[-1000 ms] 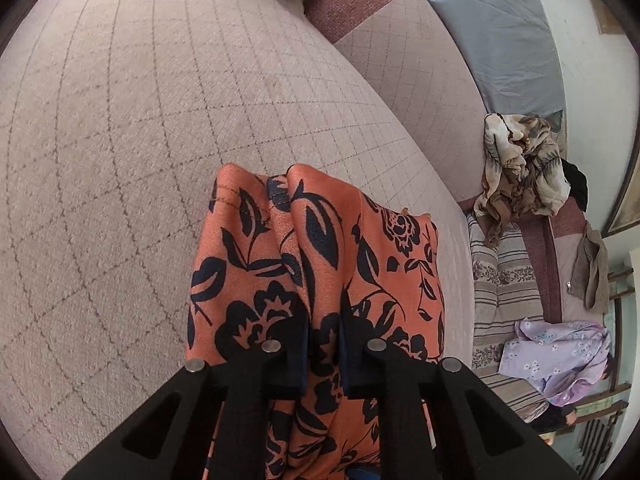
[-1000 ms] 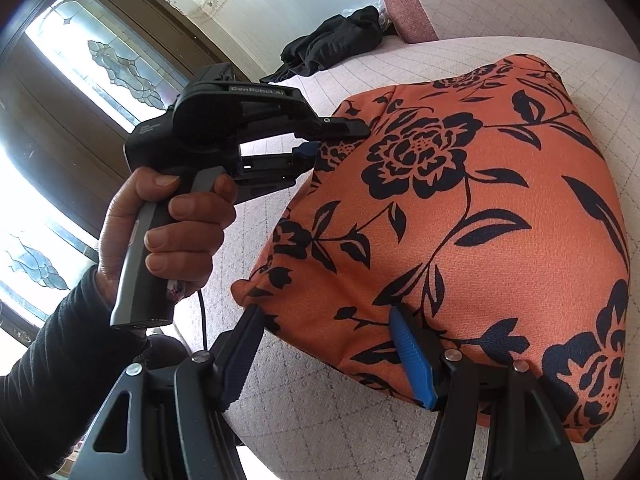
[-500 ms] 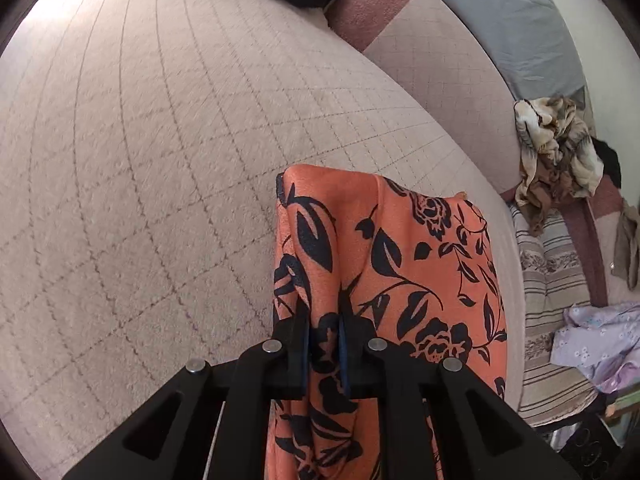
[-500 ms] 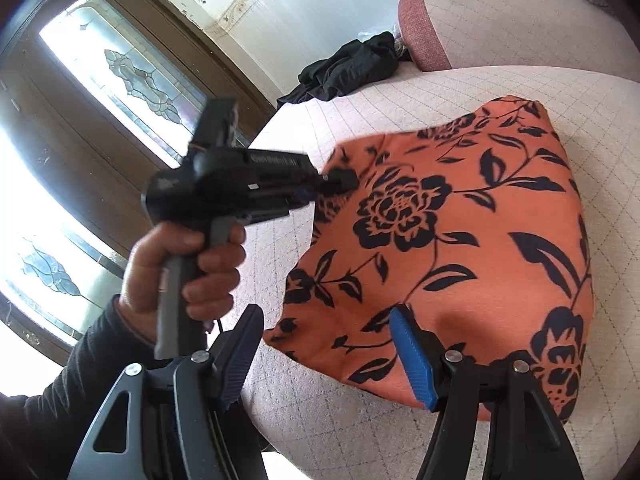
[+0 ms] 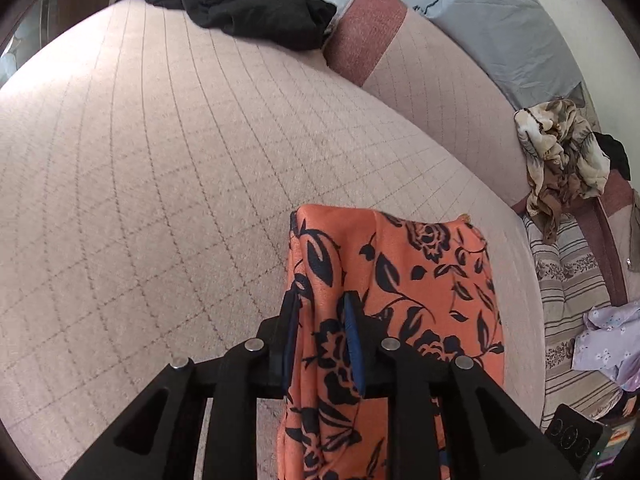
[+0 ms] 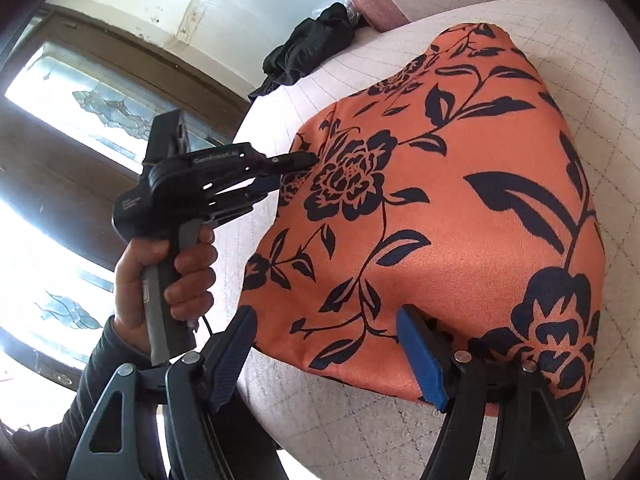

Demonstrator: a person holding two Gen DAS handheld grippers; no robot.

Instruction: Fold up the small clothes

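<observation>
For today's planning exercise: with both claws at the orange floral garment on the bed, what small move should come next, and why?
Probably draw the left claw back off the orange floral garment. Its jaws have just been opening, with cloth between them, and the garment lies folded on the bed.

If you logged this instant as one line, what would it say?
orange floral cloth: folded on quilted cushion | left gripper: jaws just opening, cloth between them | right gripper: open at cloth's edge

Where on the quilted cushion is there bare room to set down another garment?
The quilted cushion is bare from the orange floral cloth back to the black garment at its far end. The striped seat is crowded with heaped clothes.
</observation>
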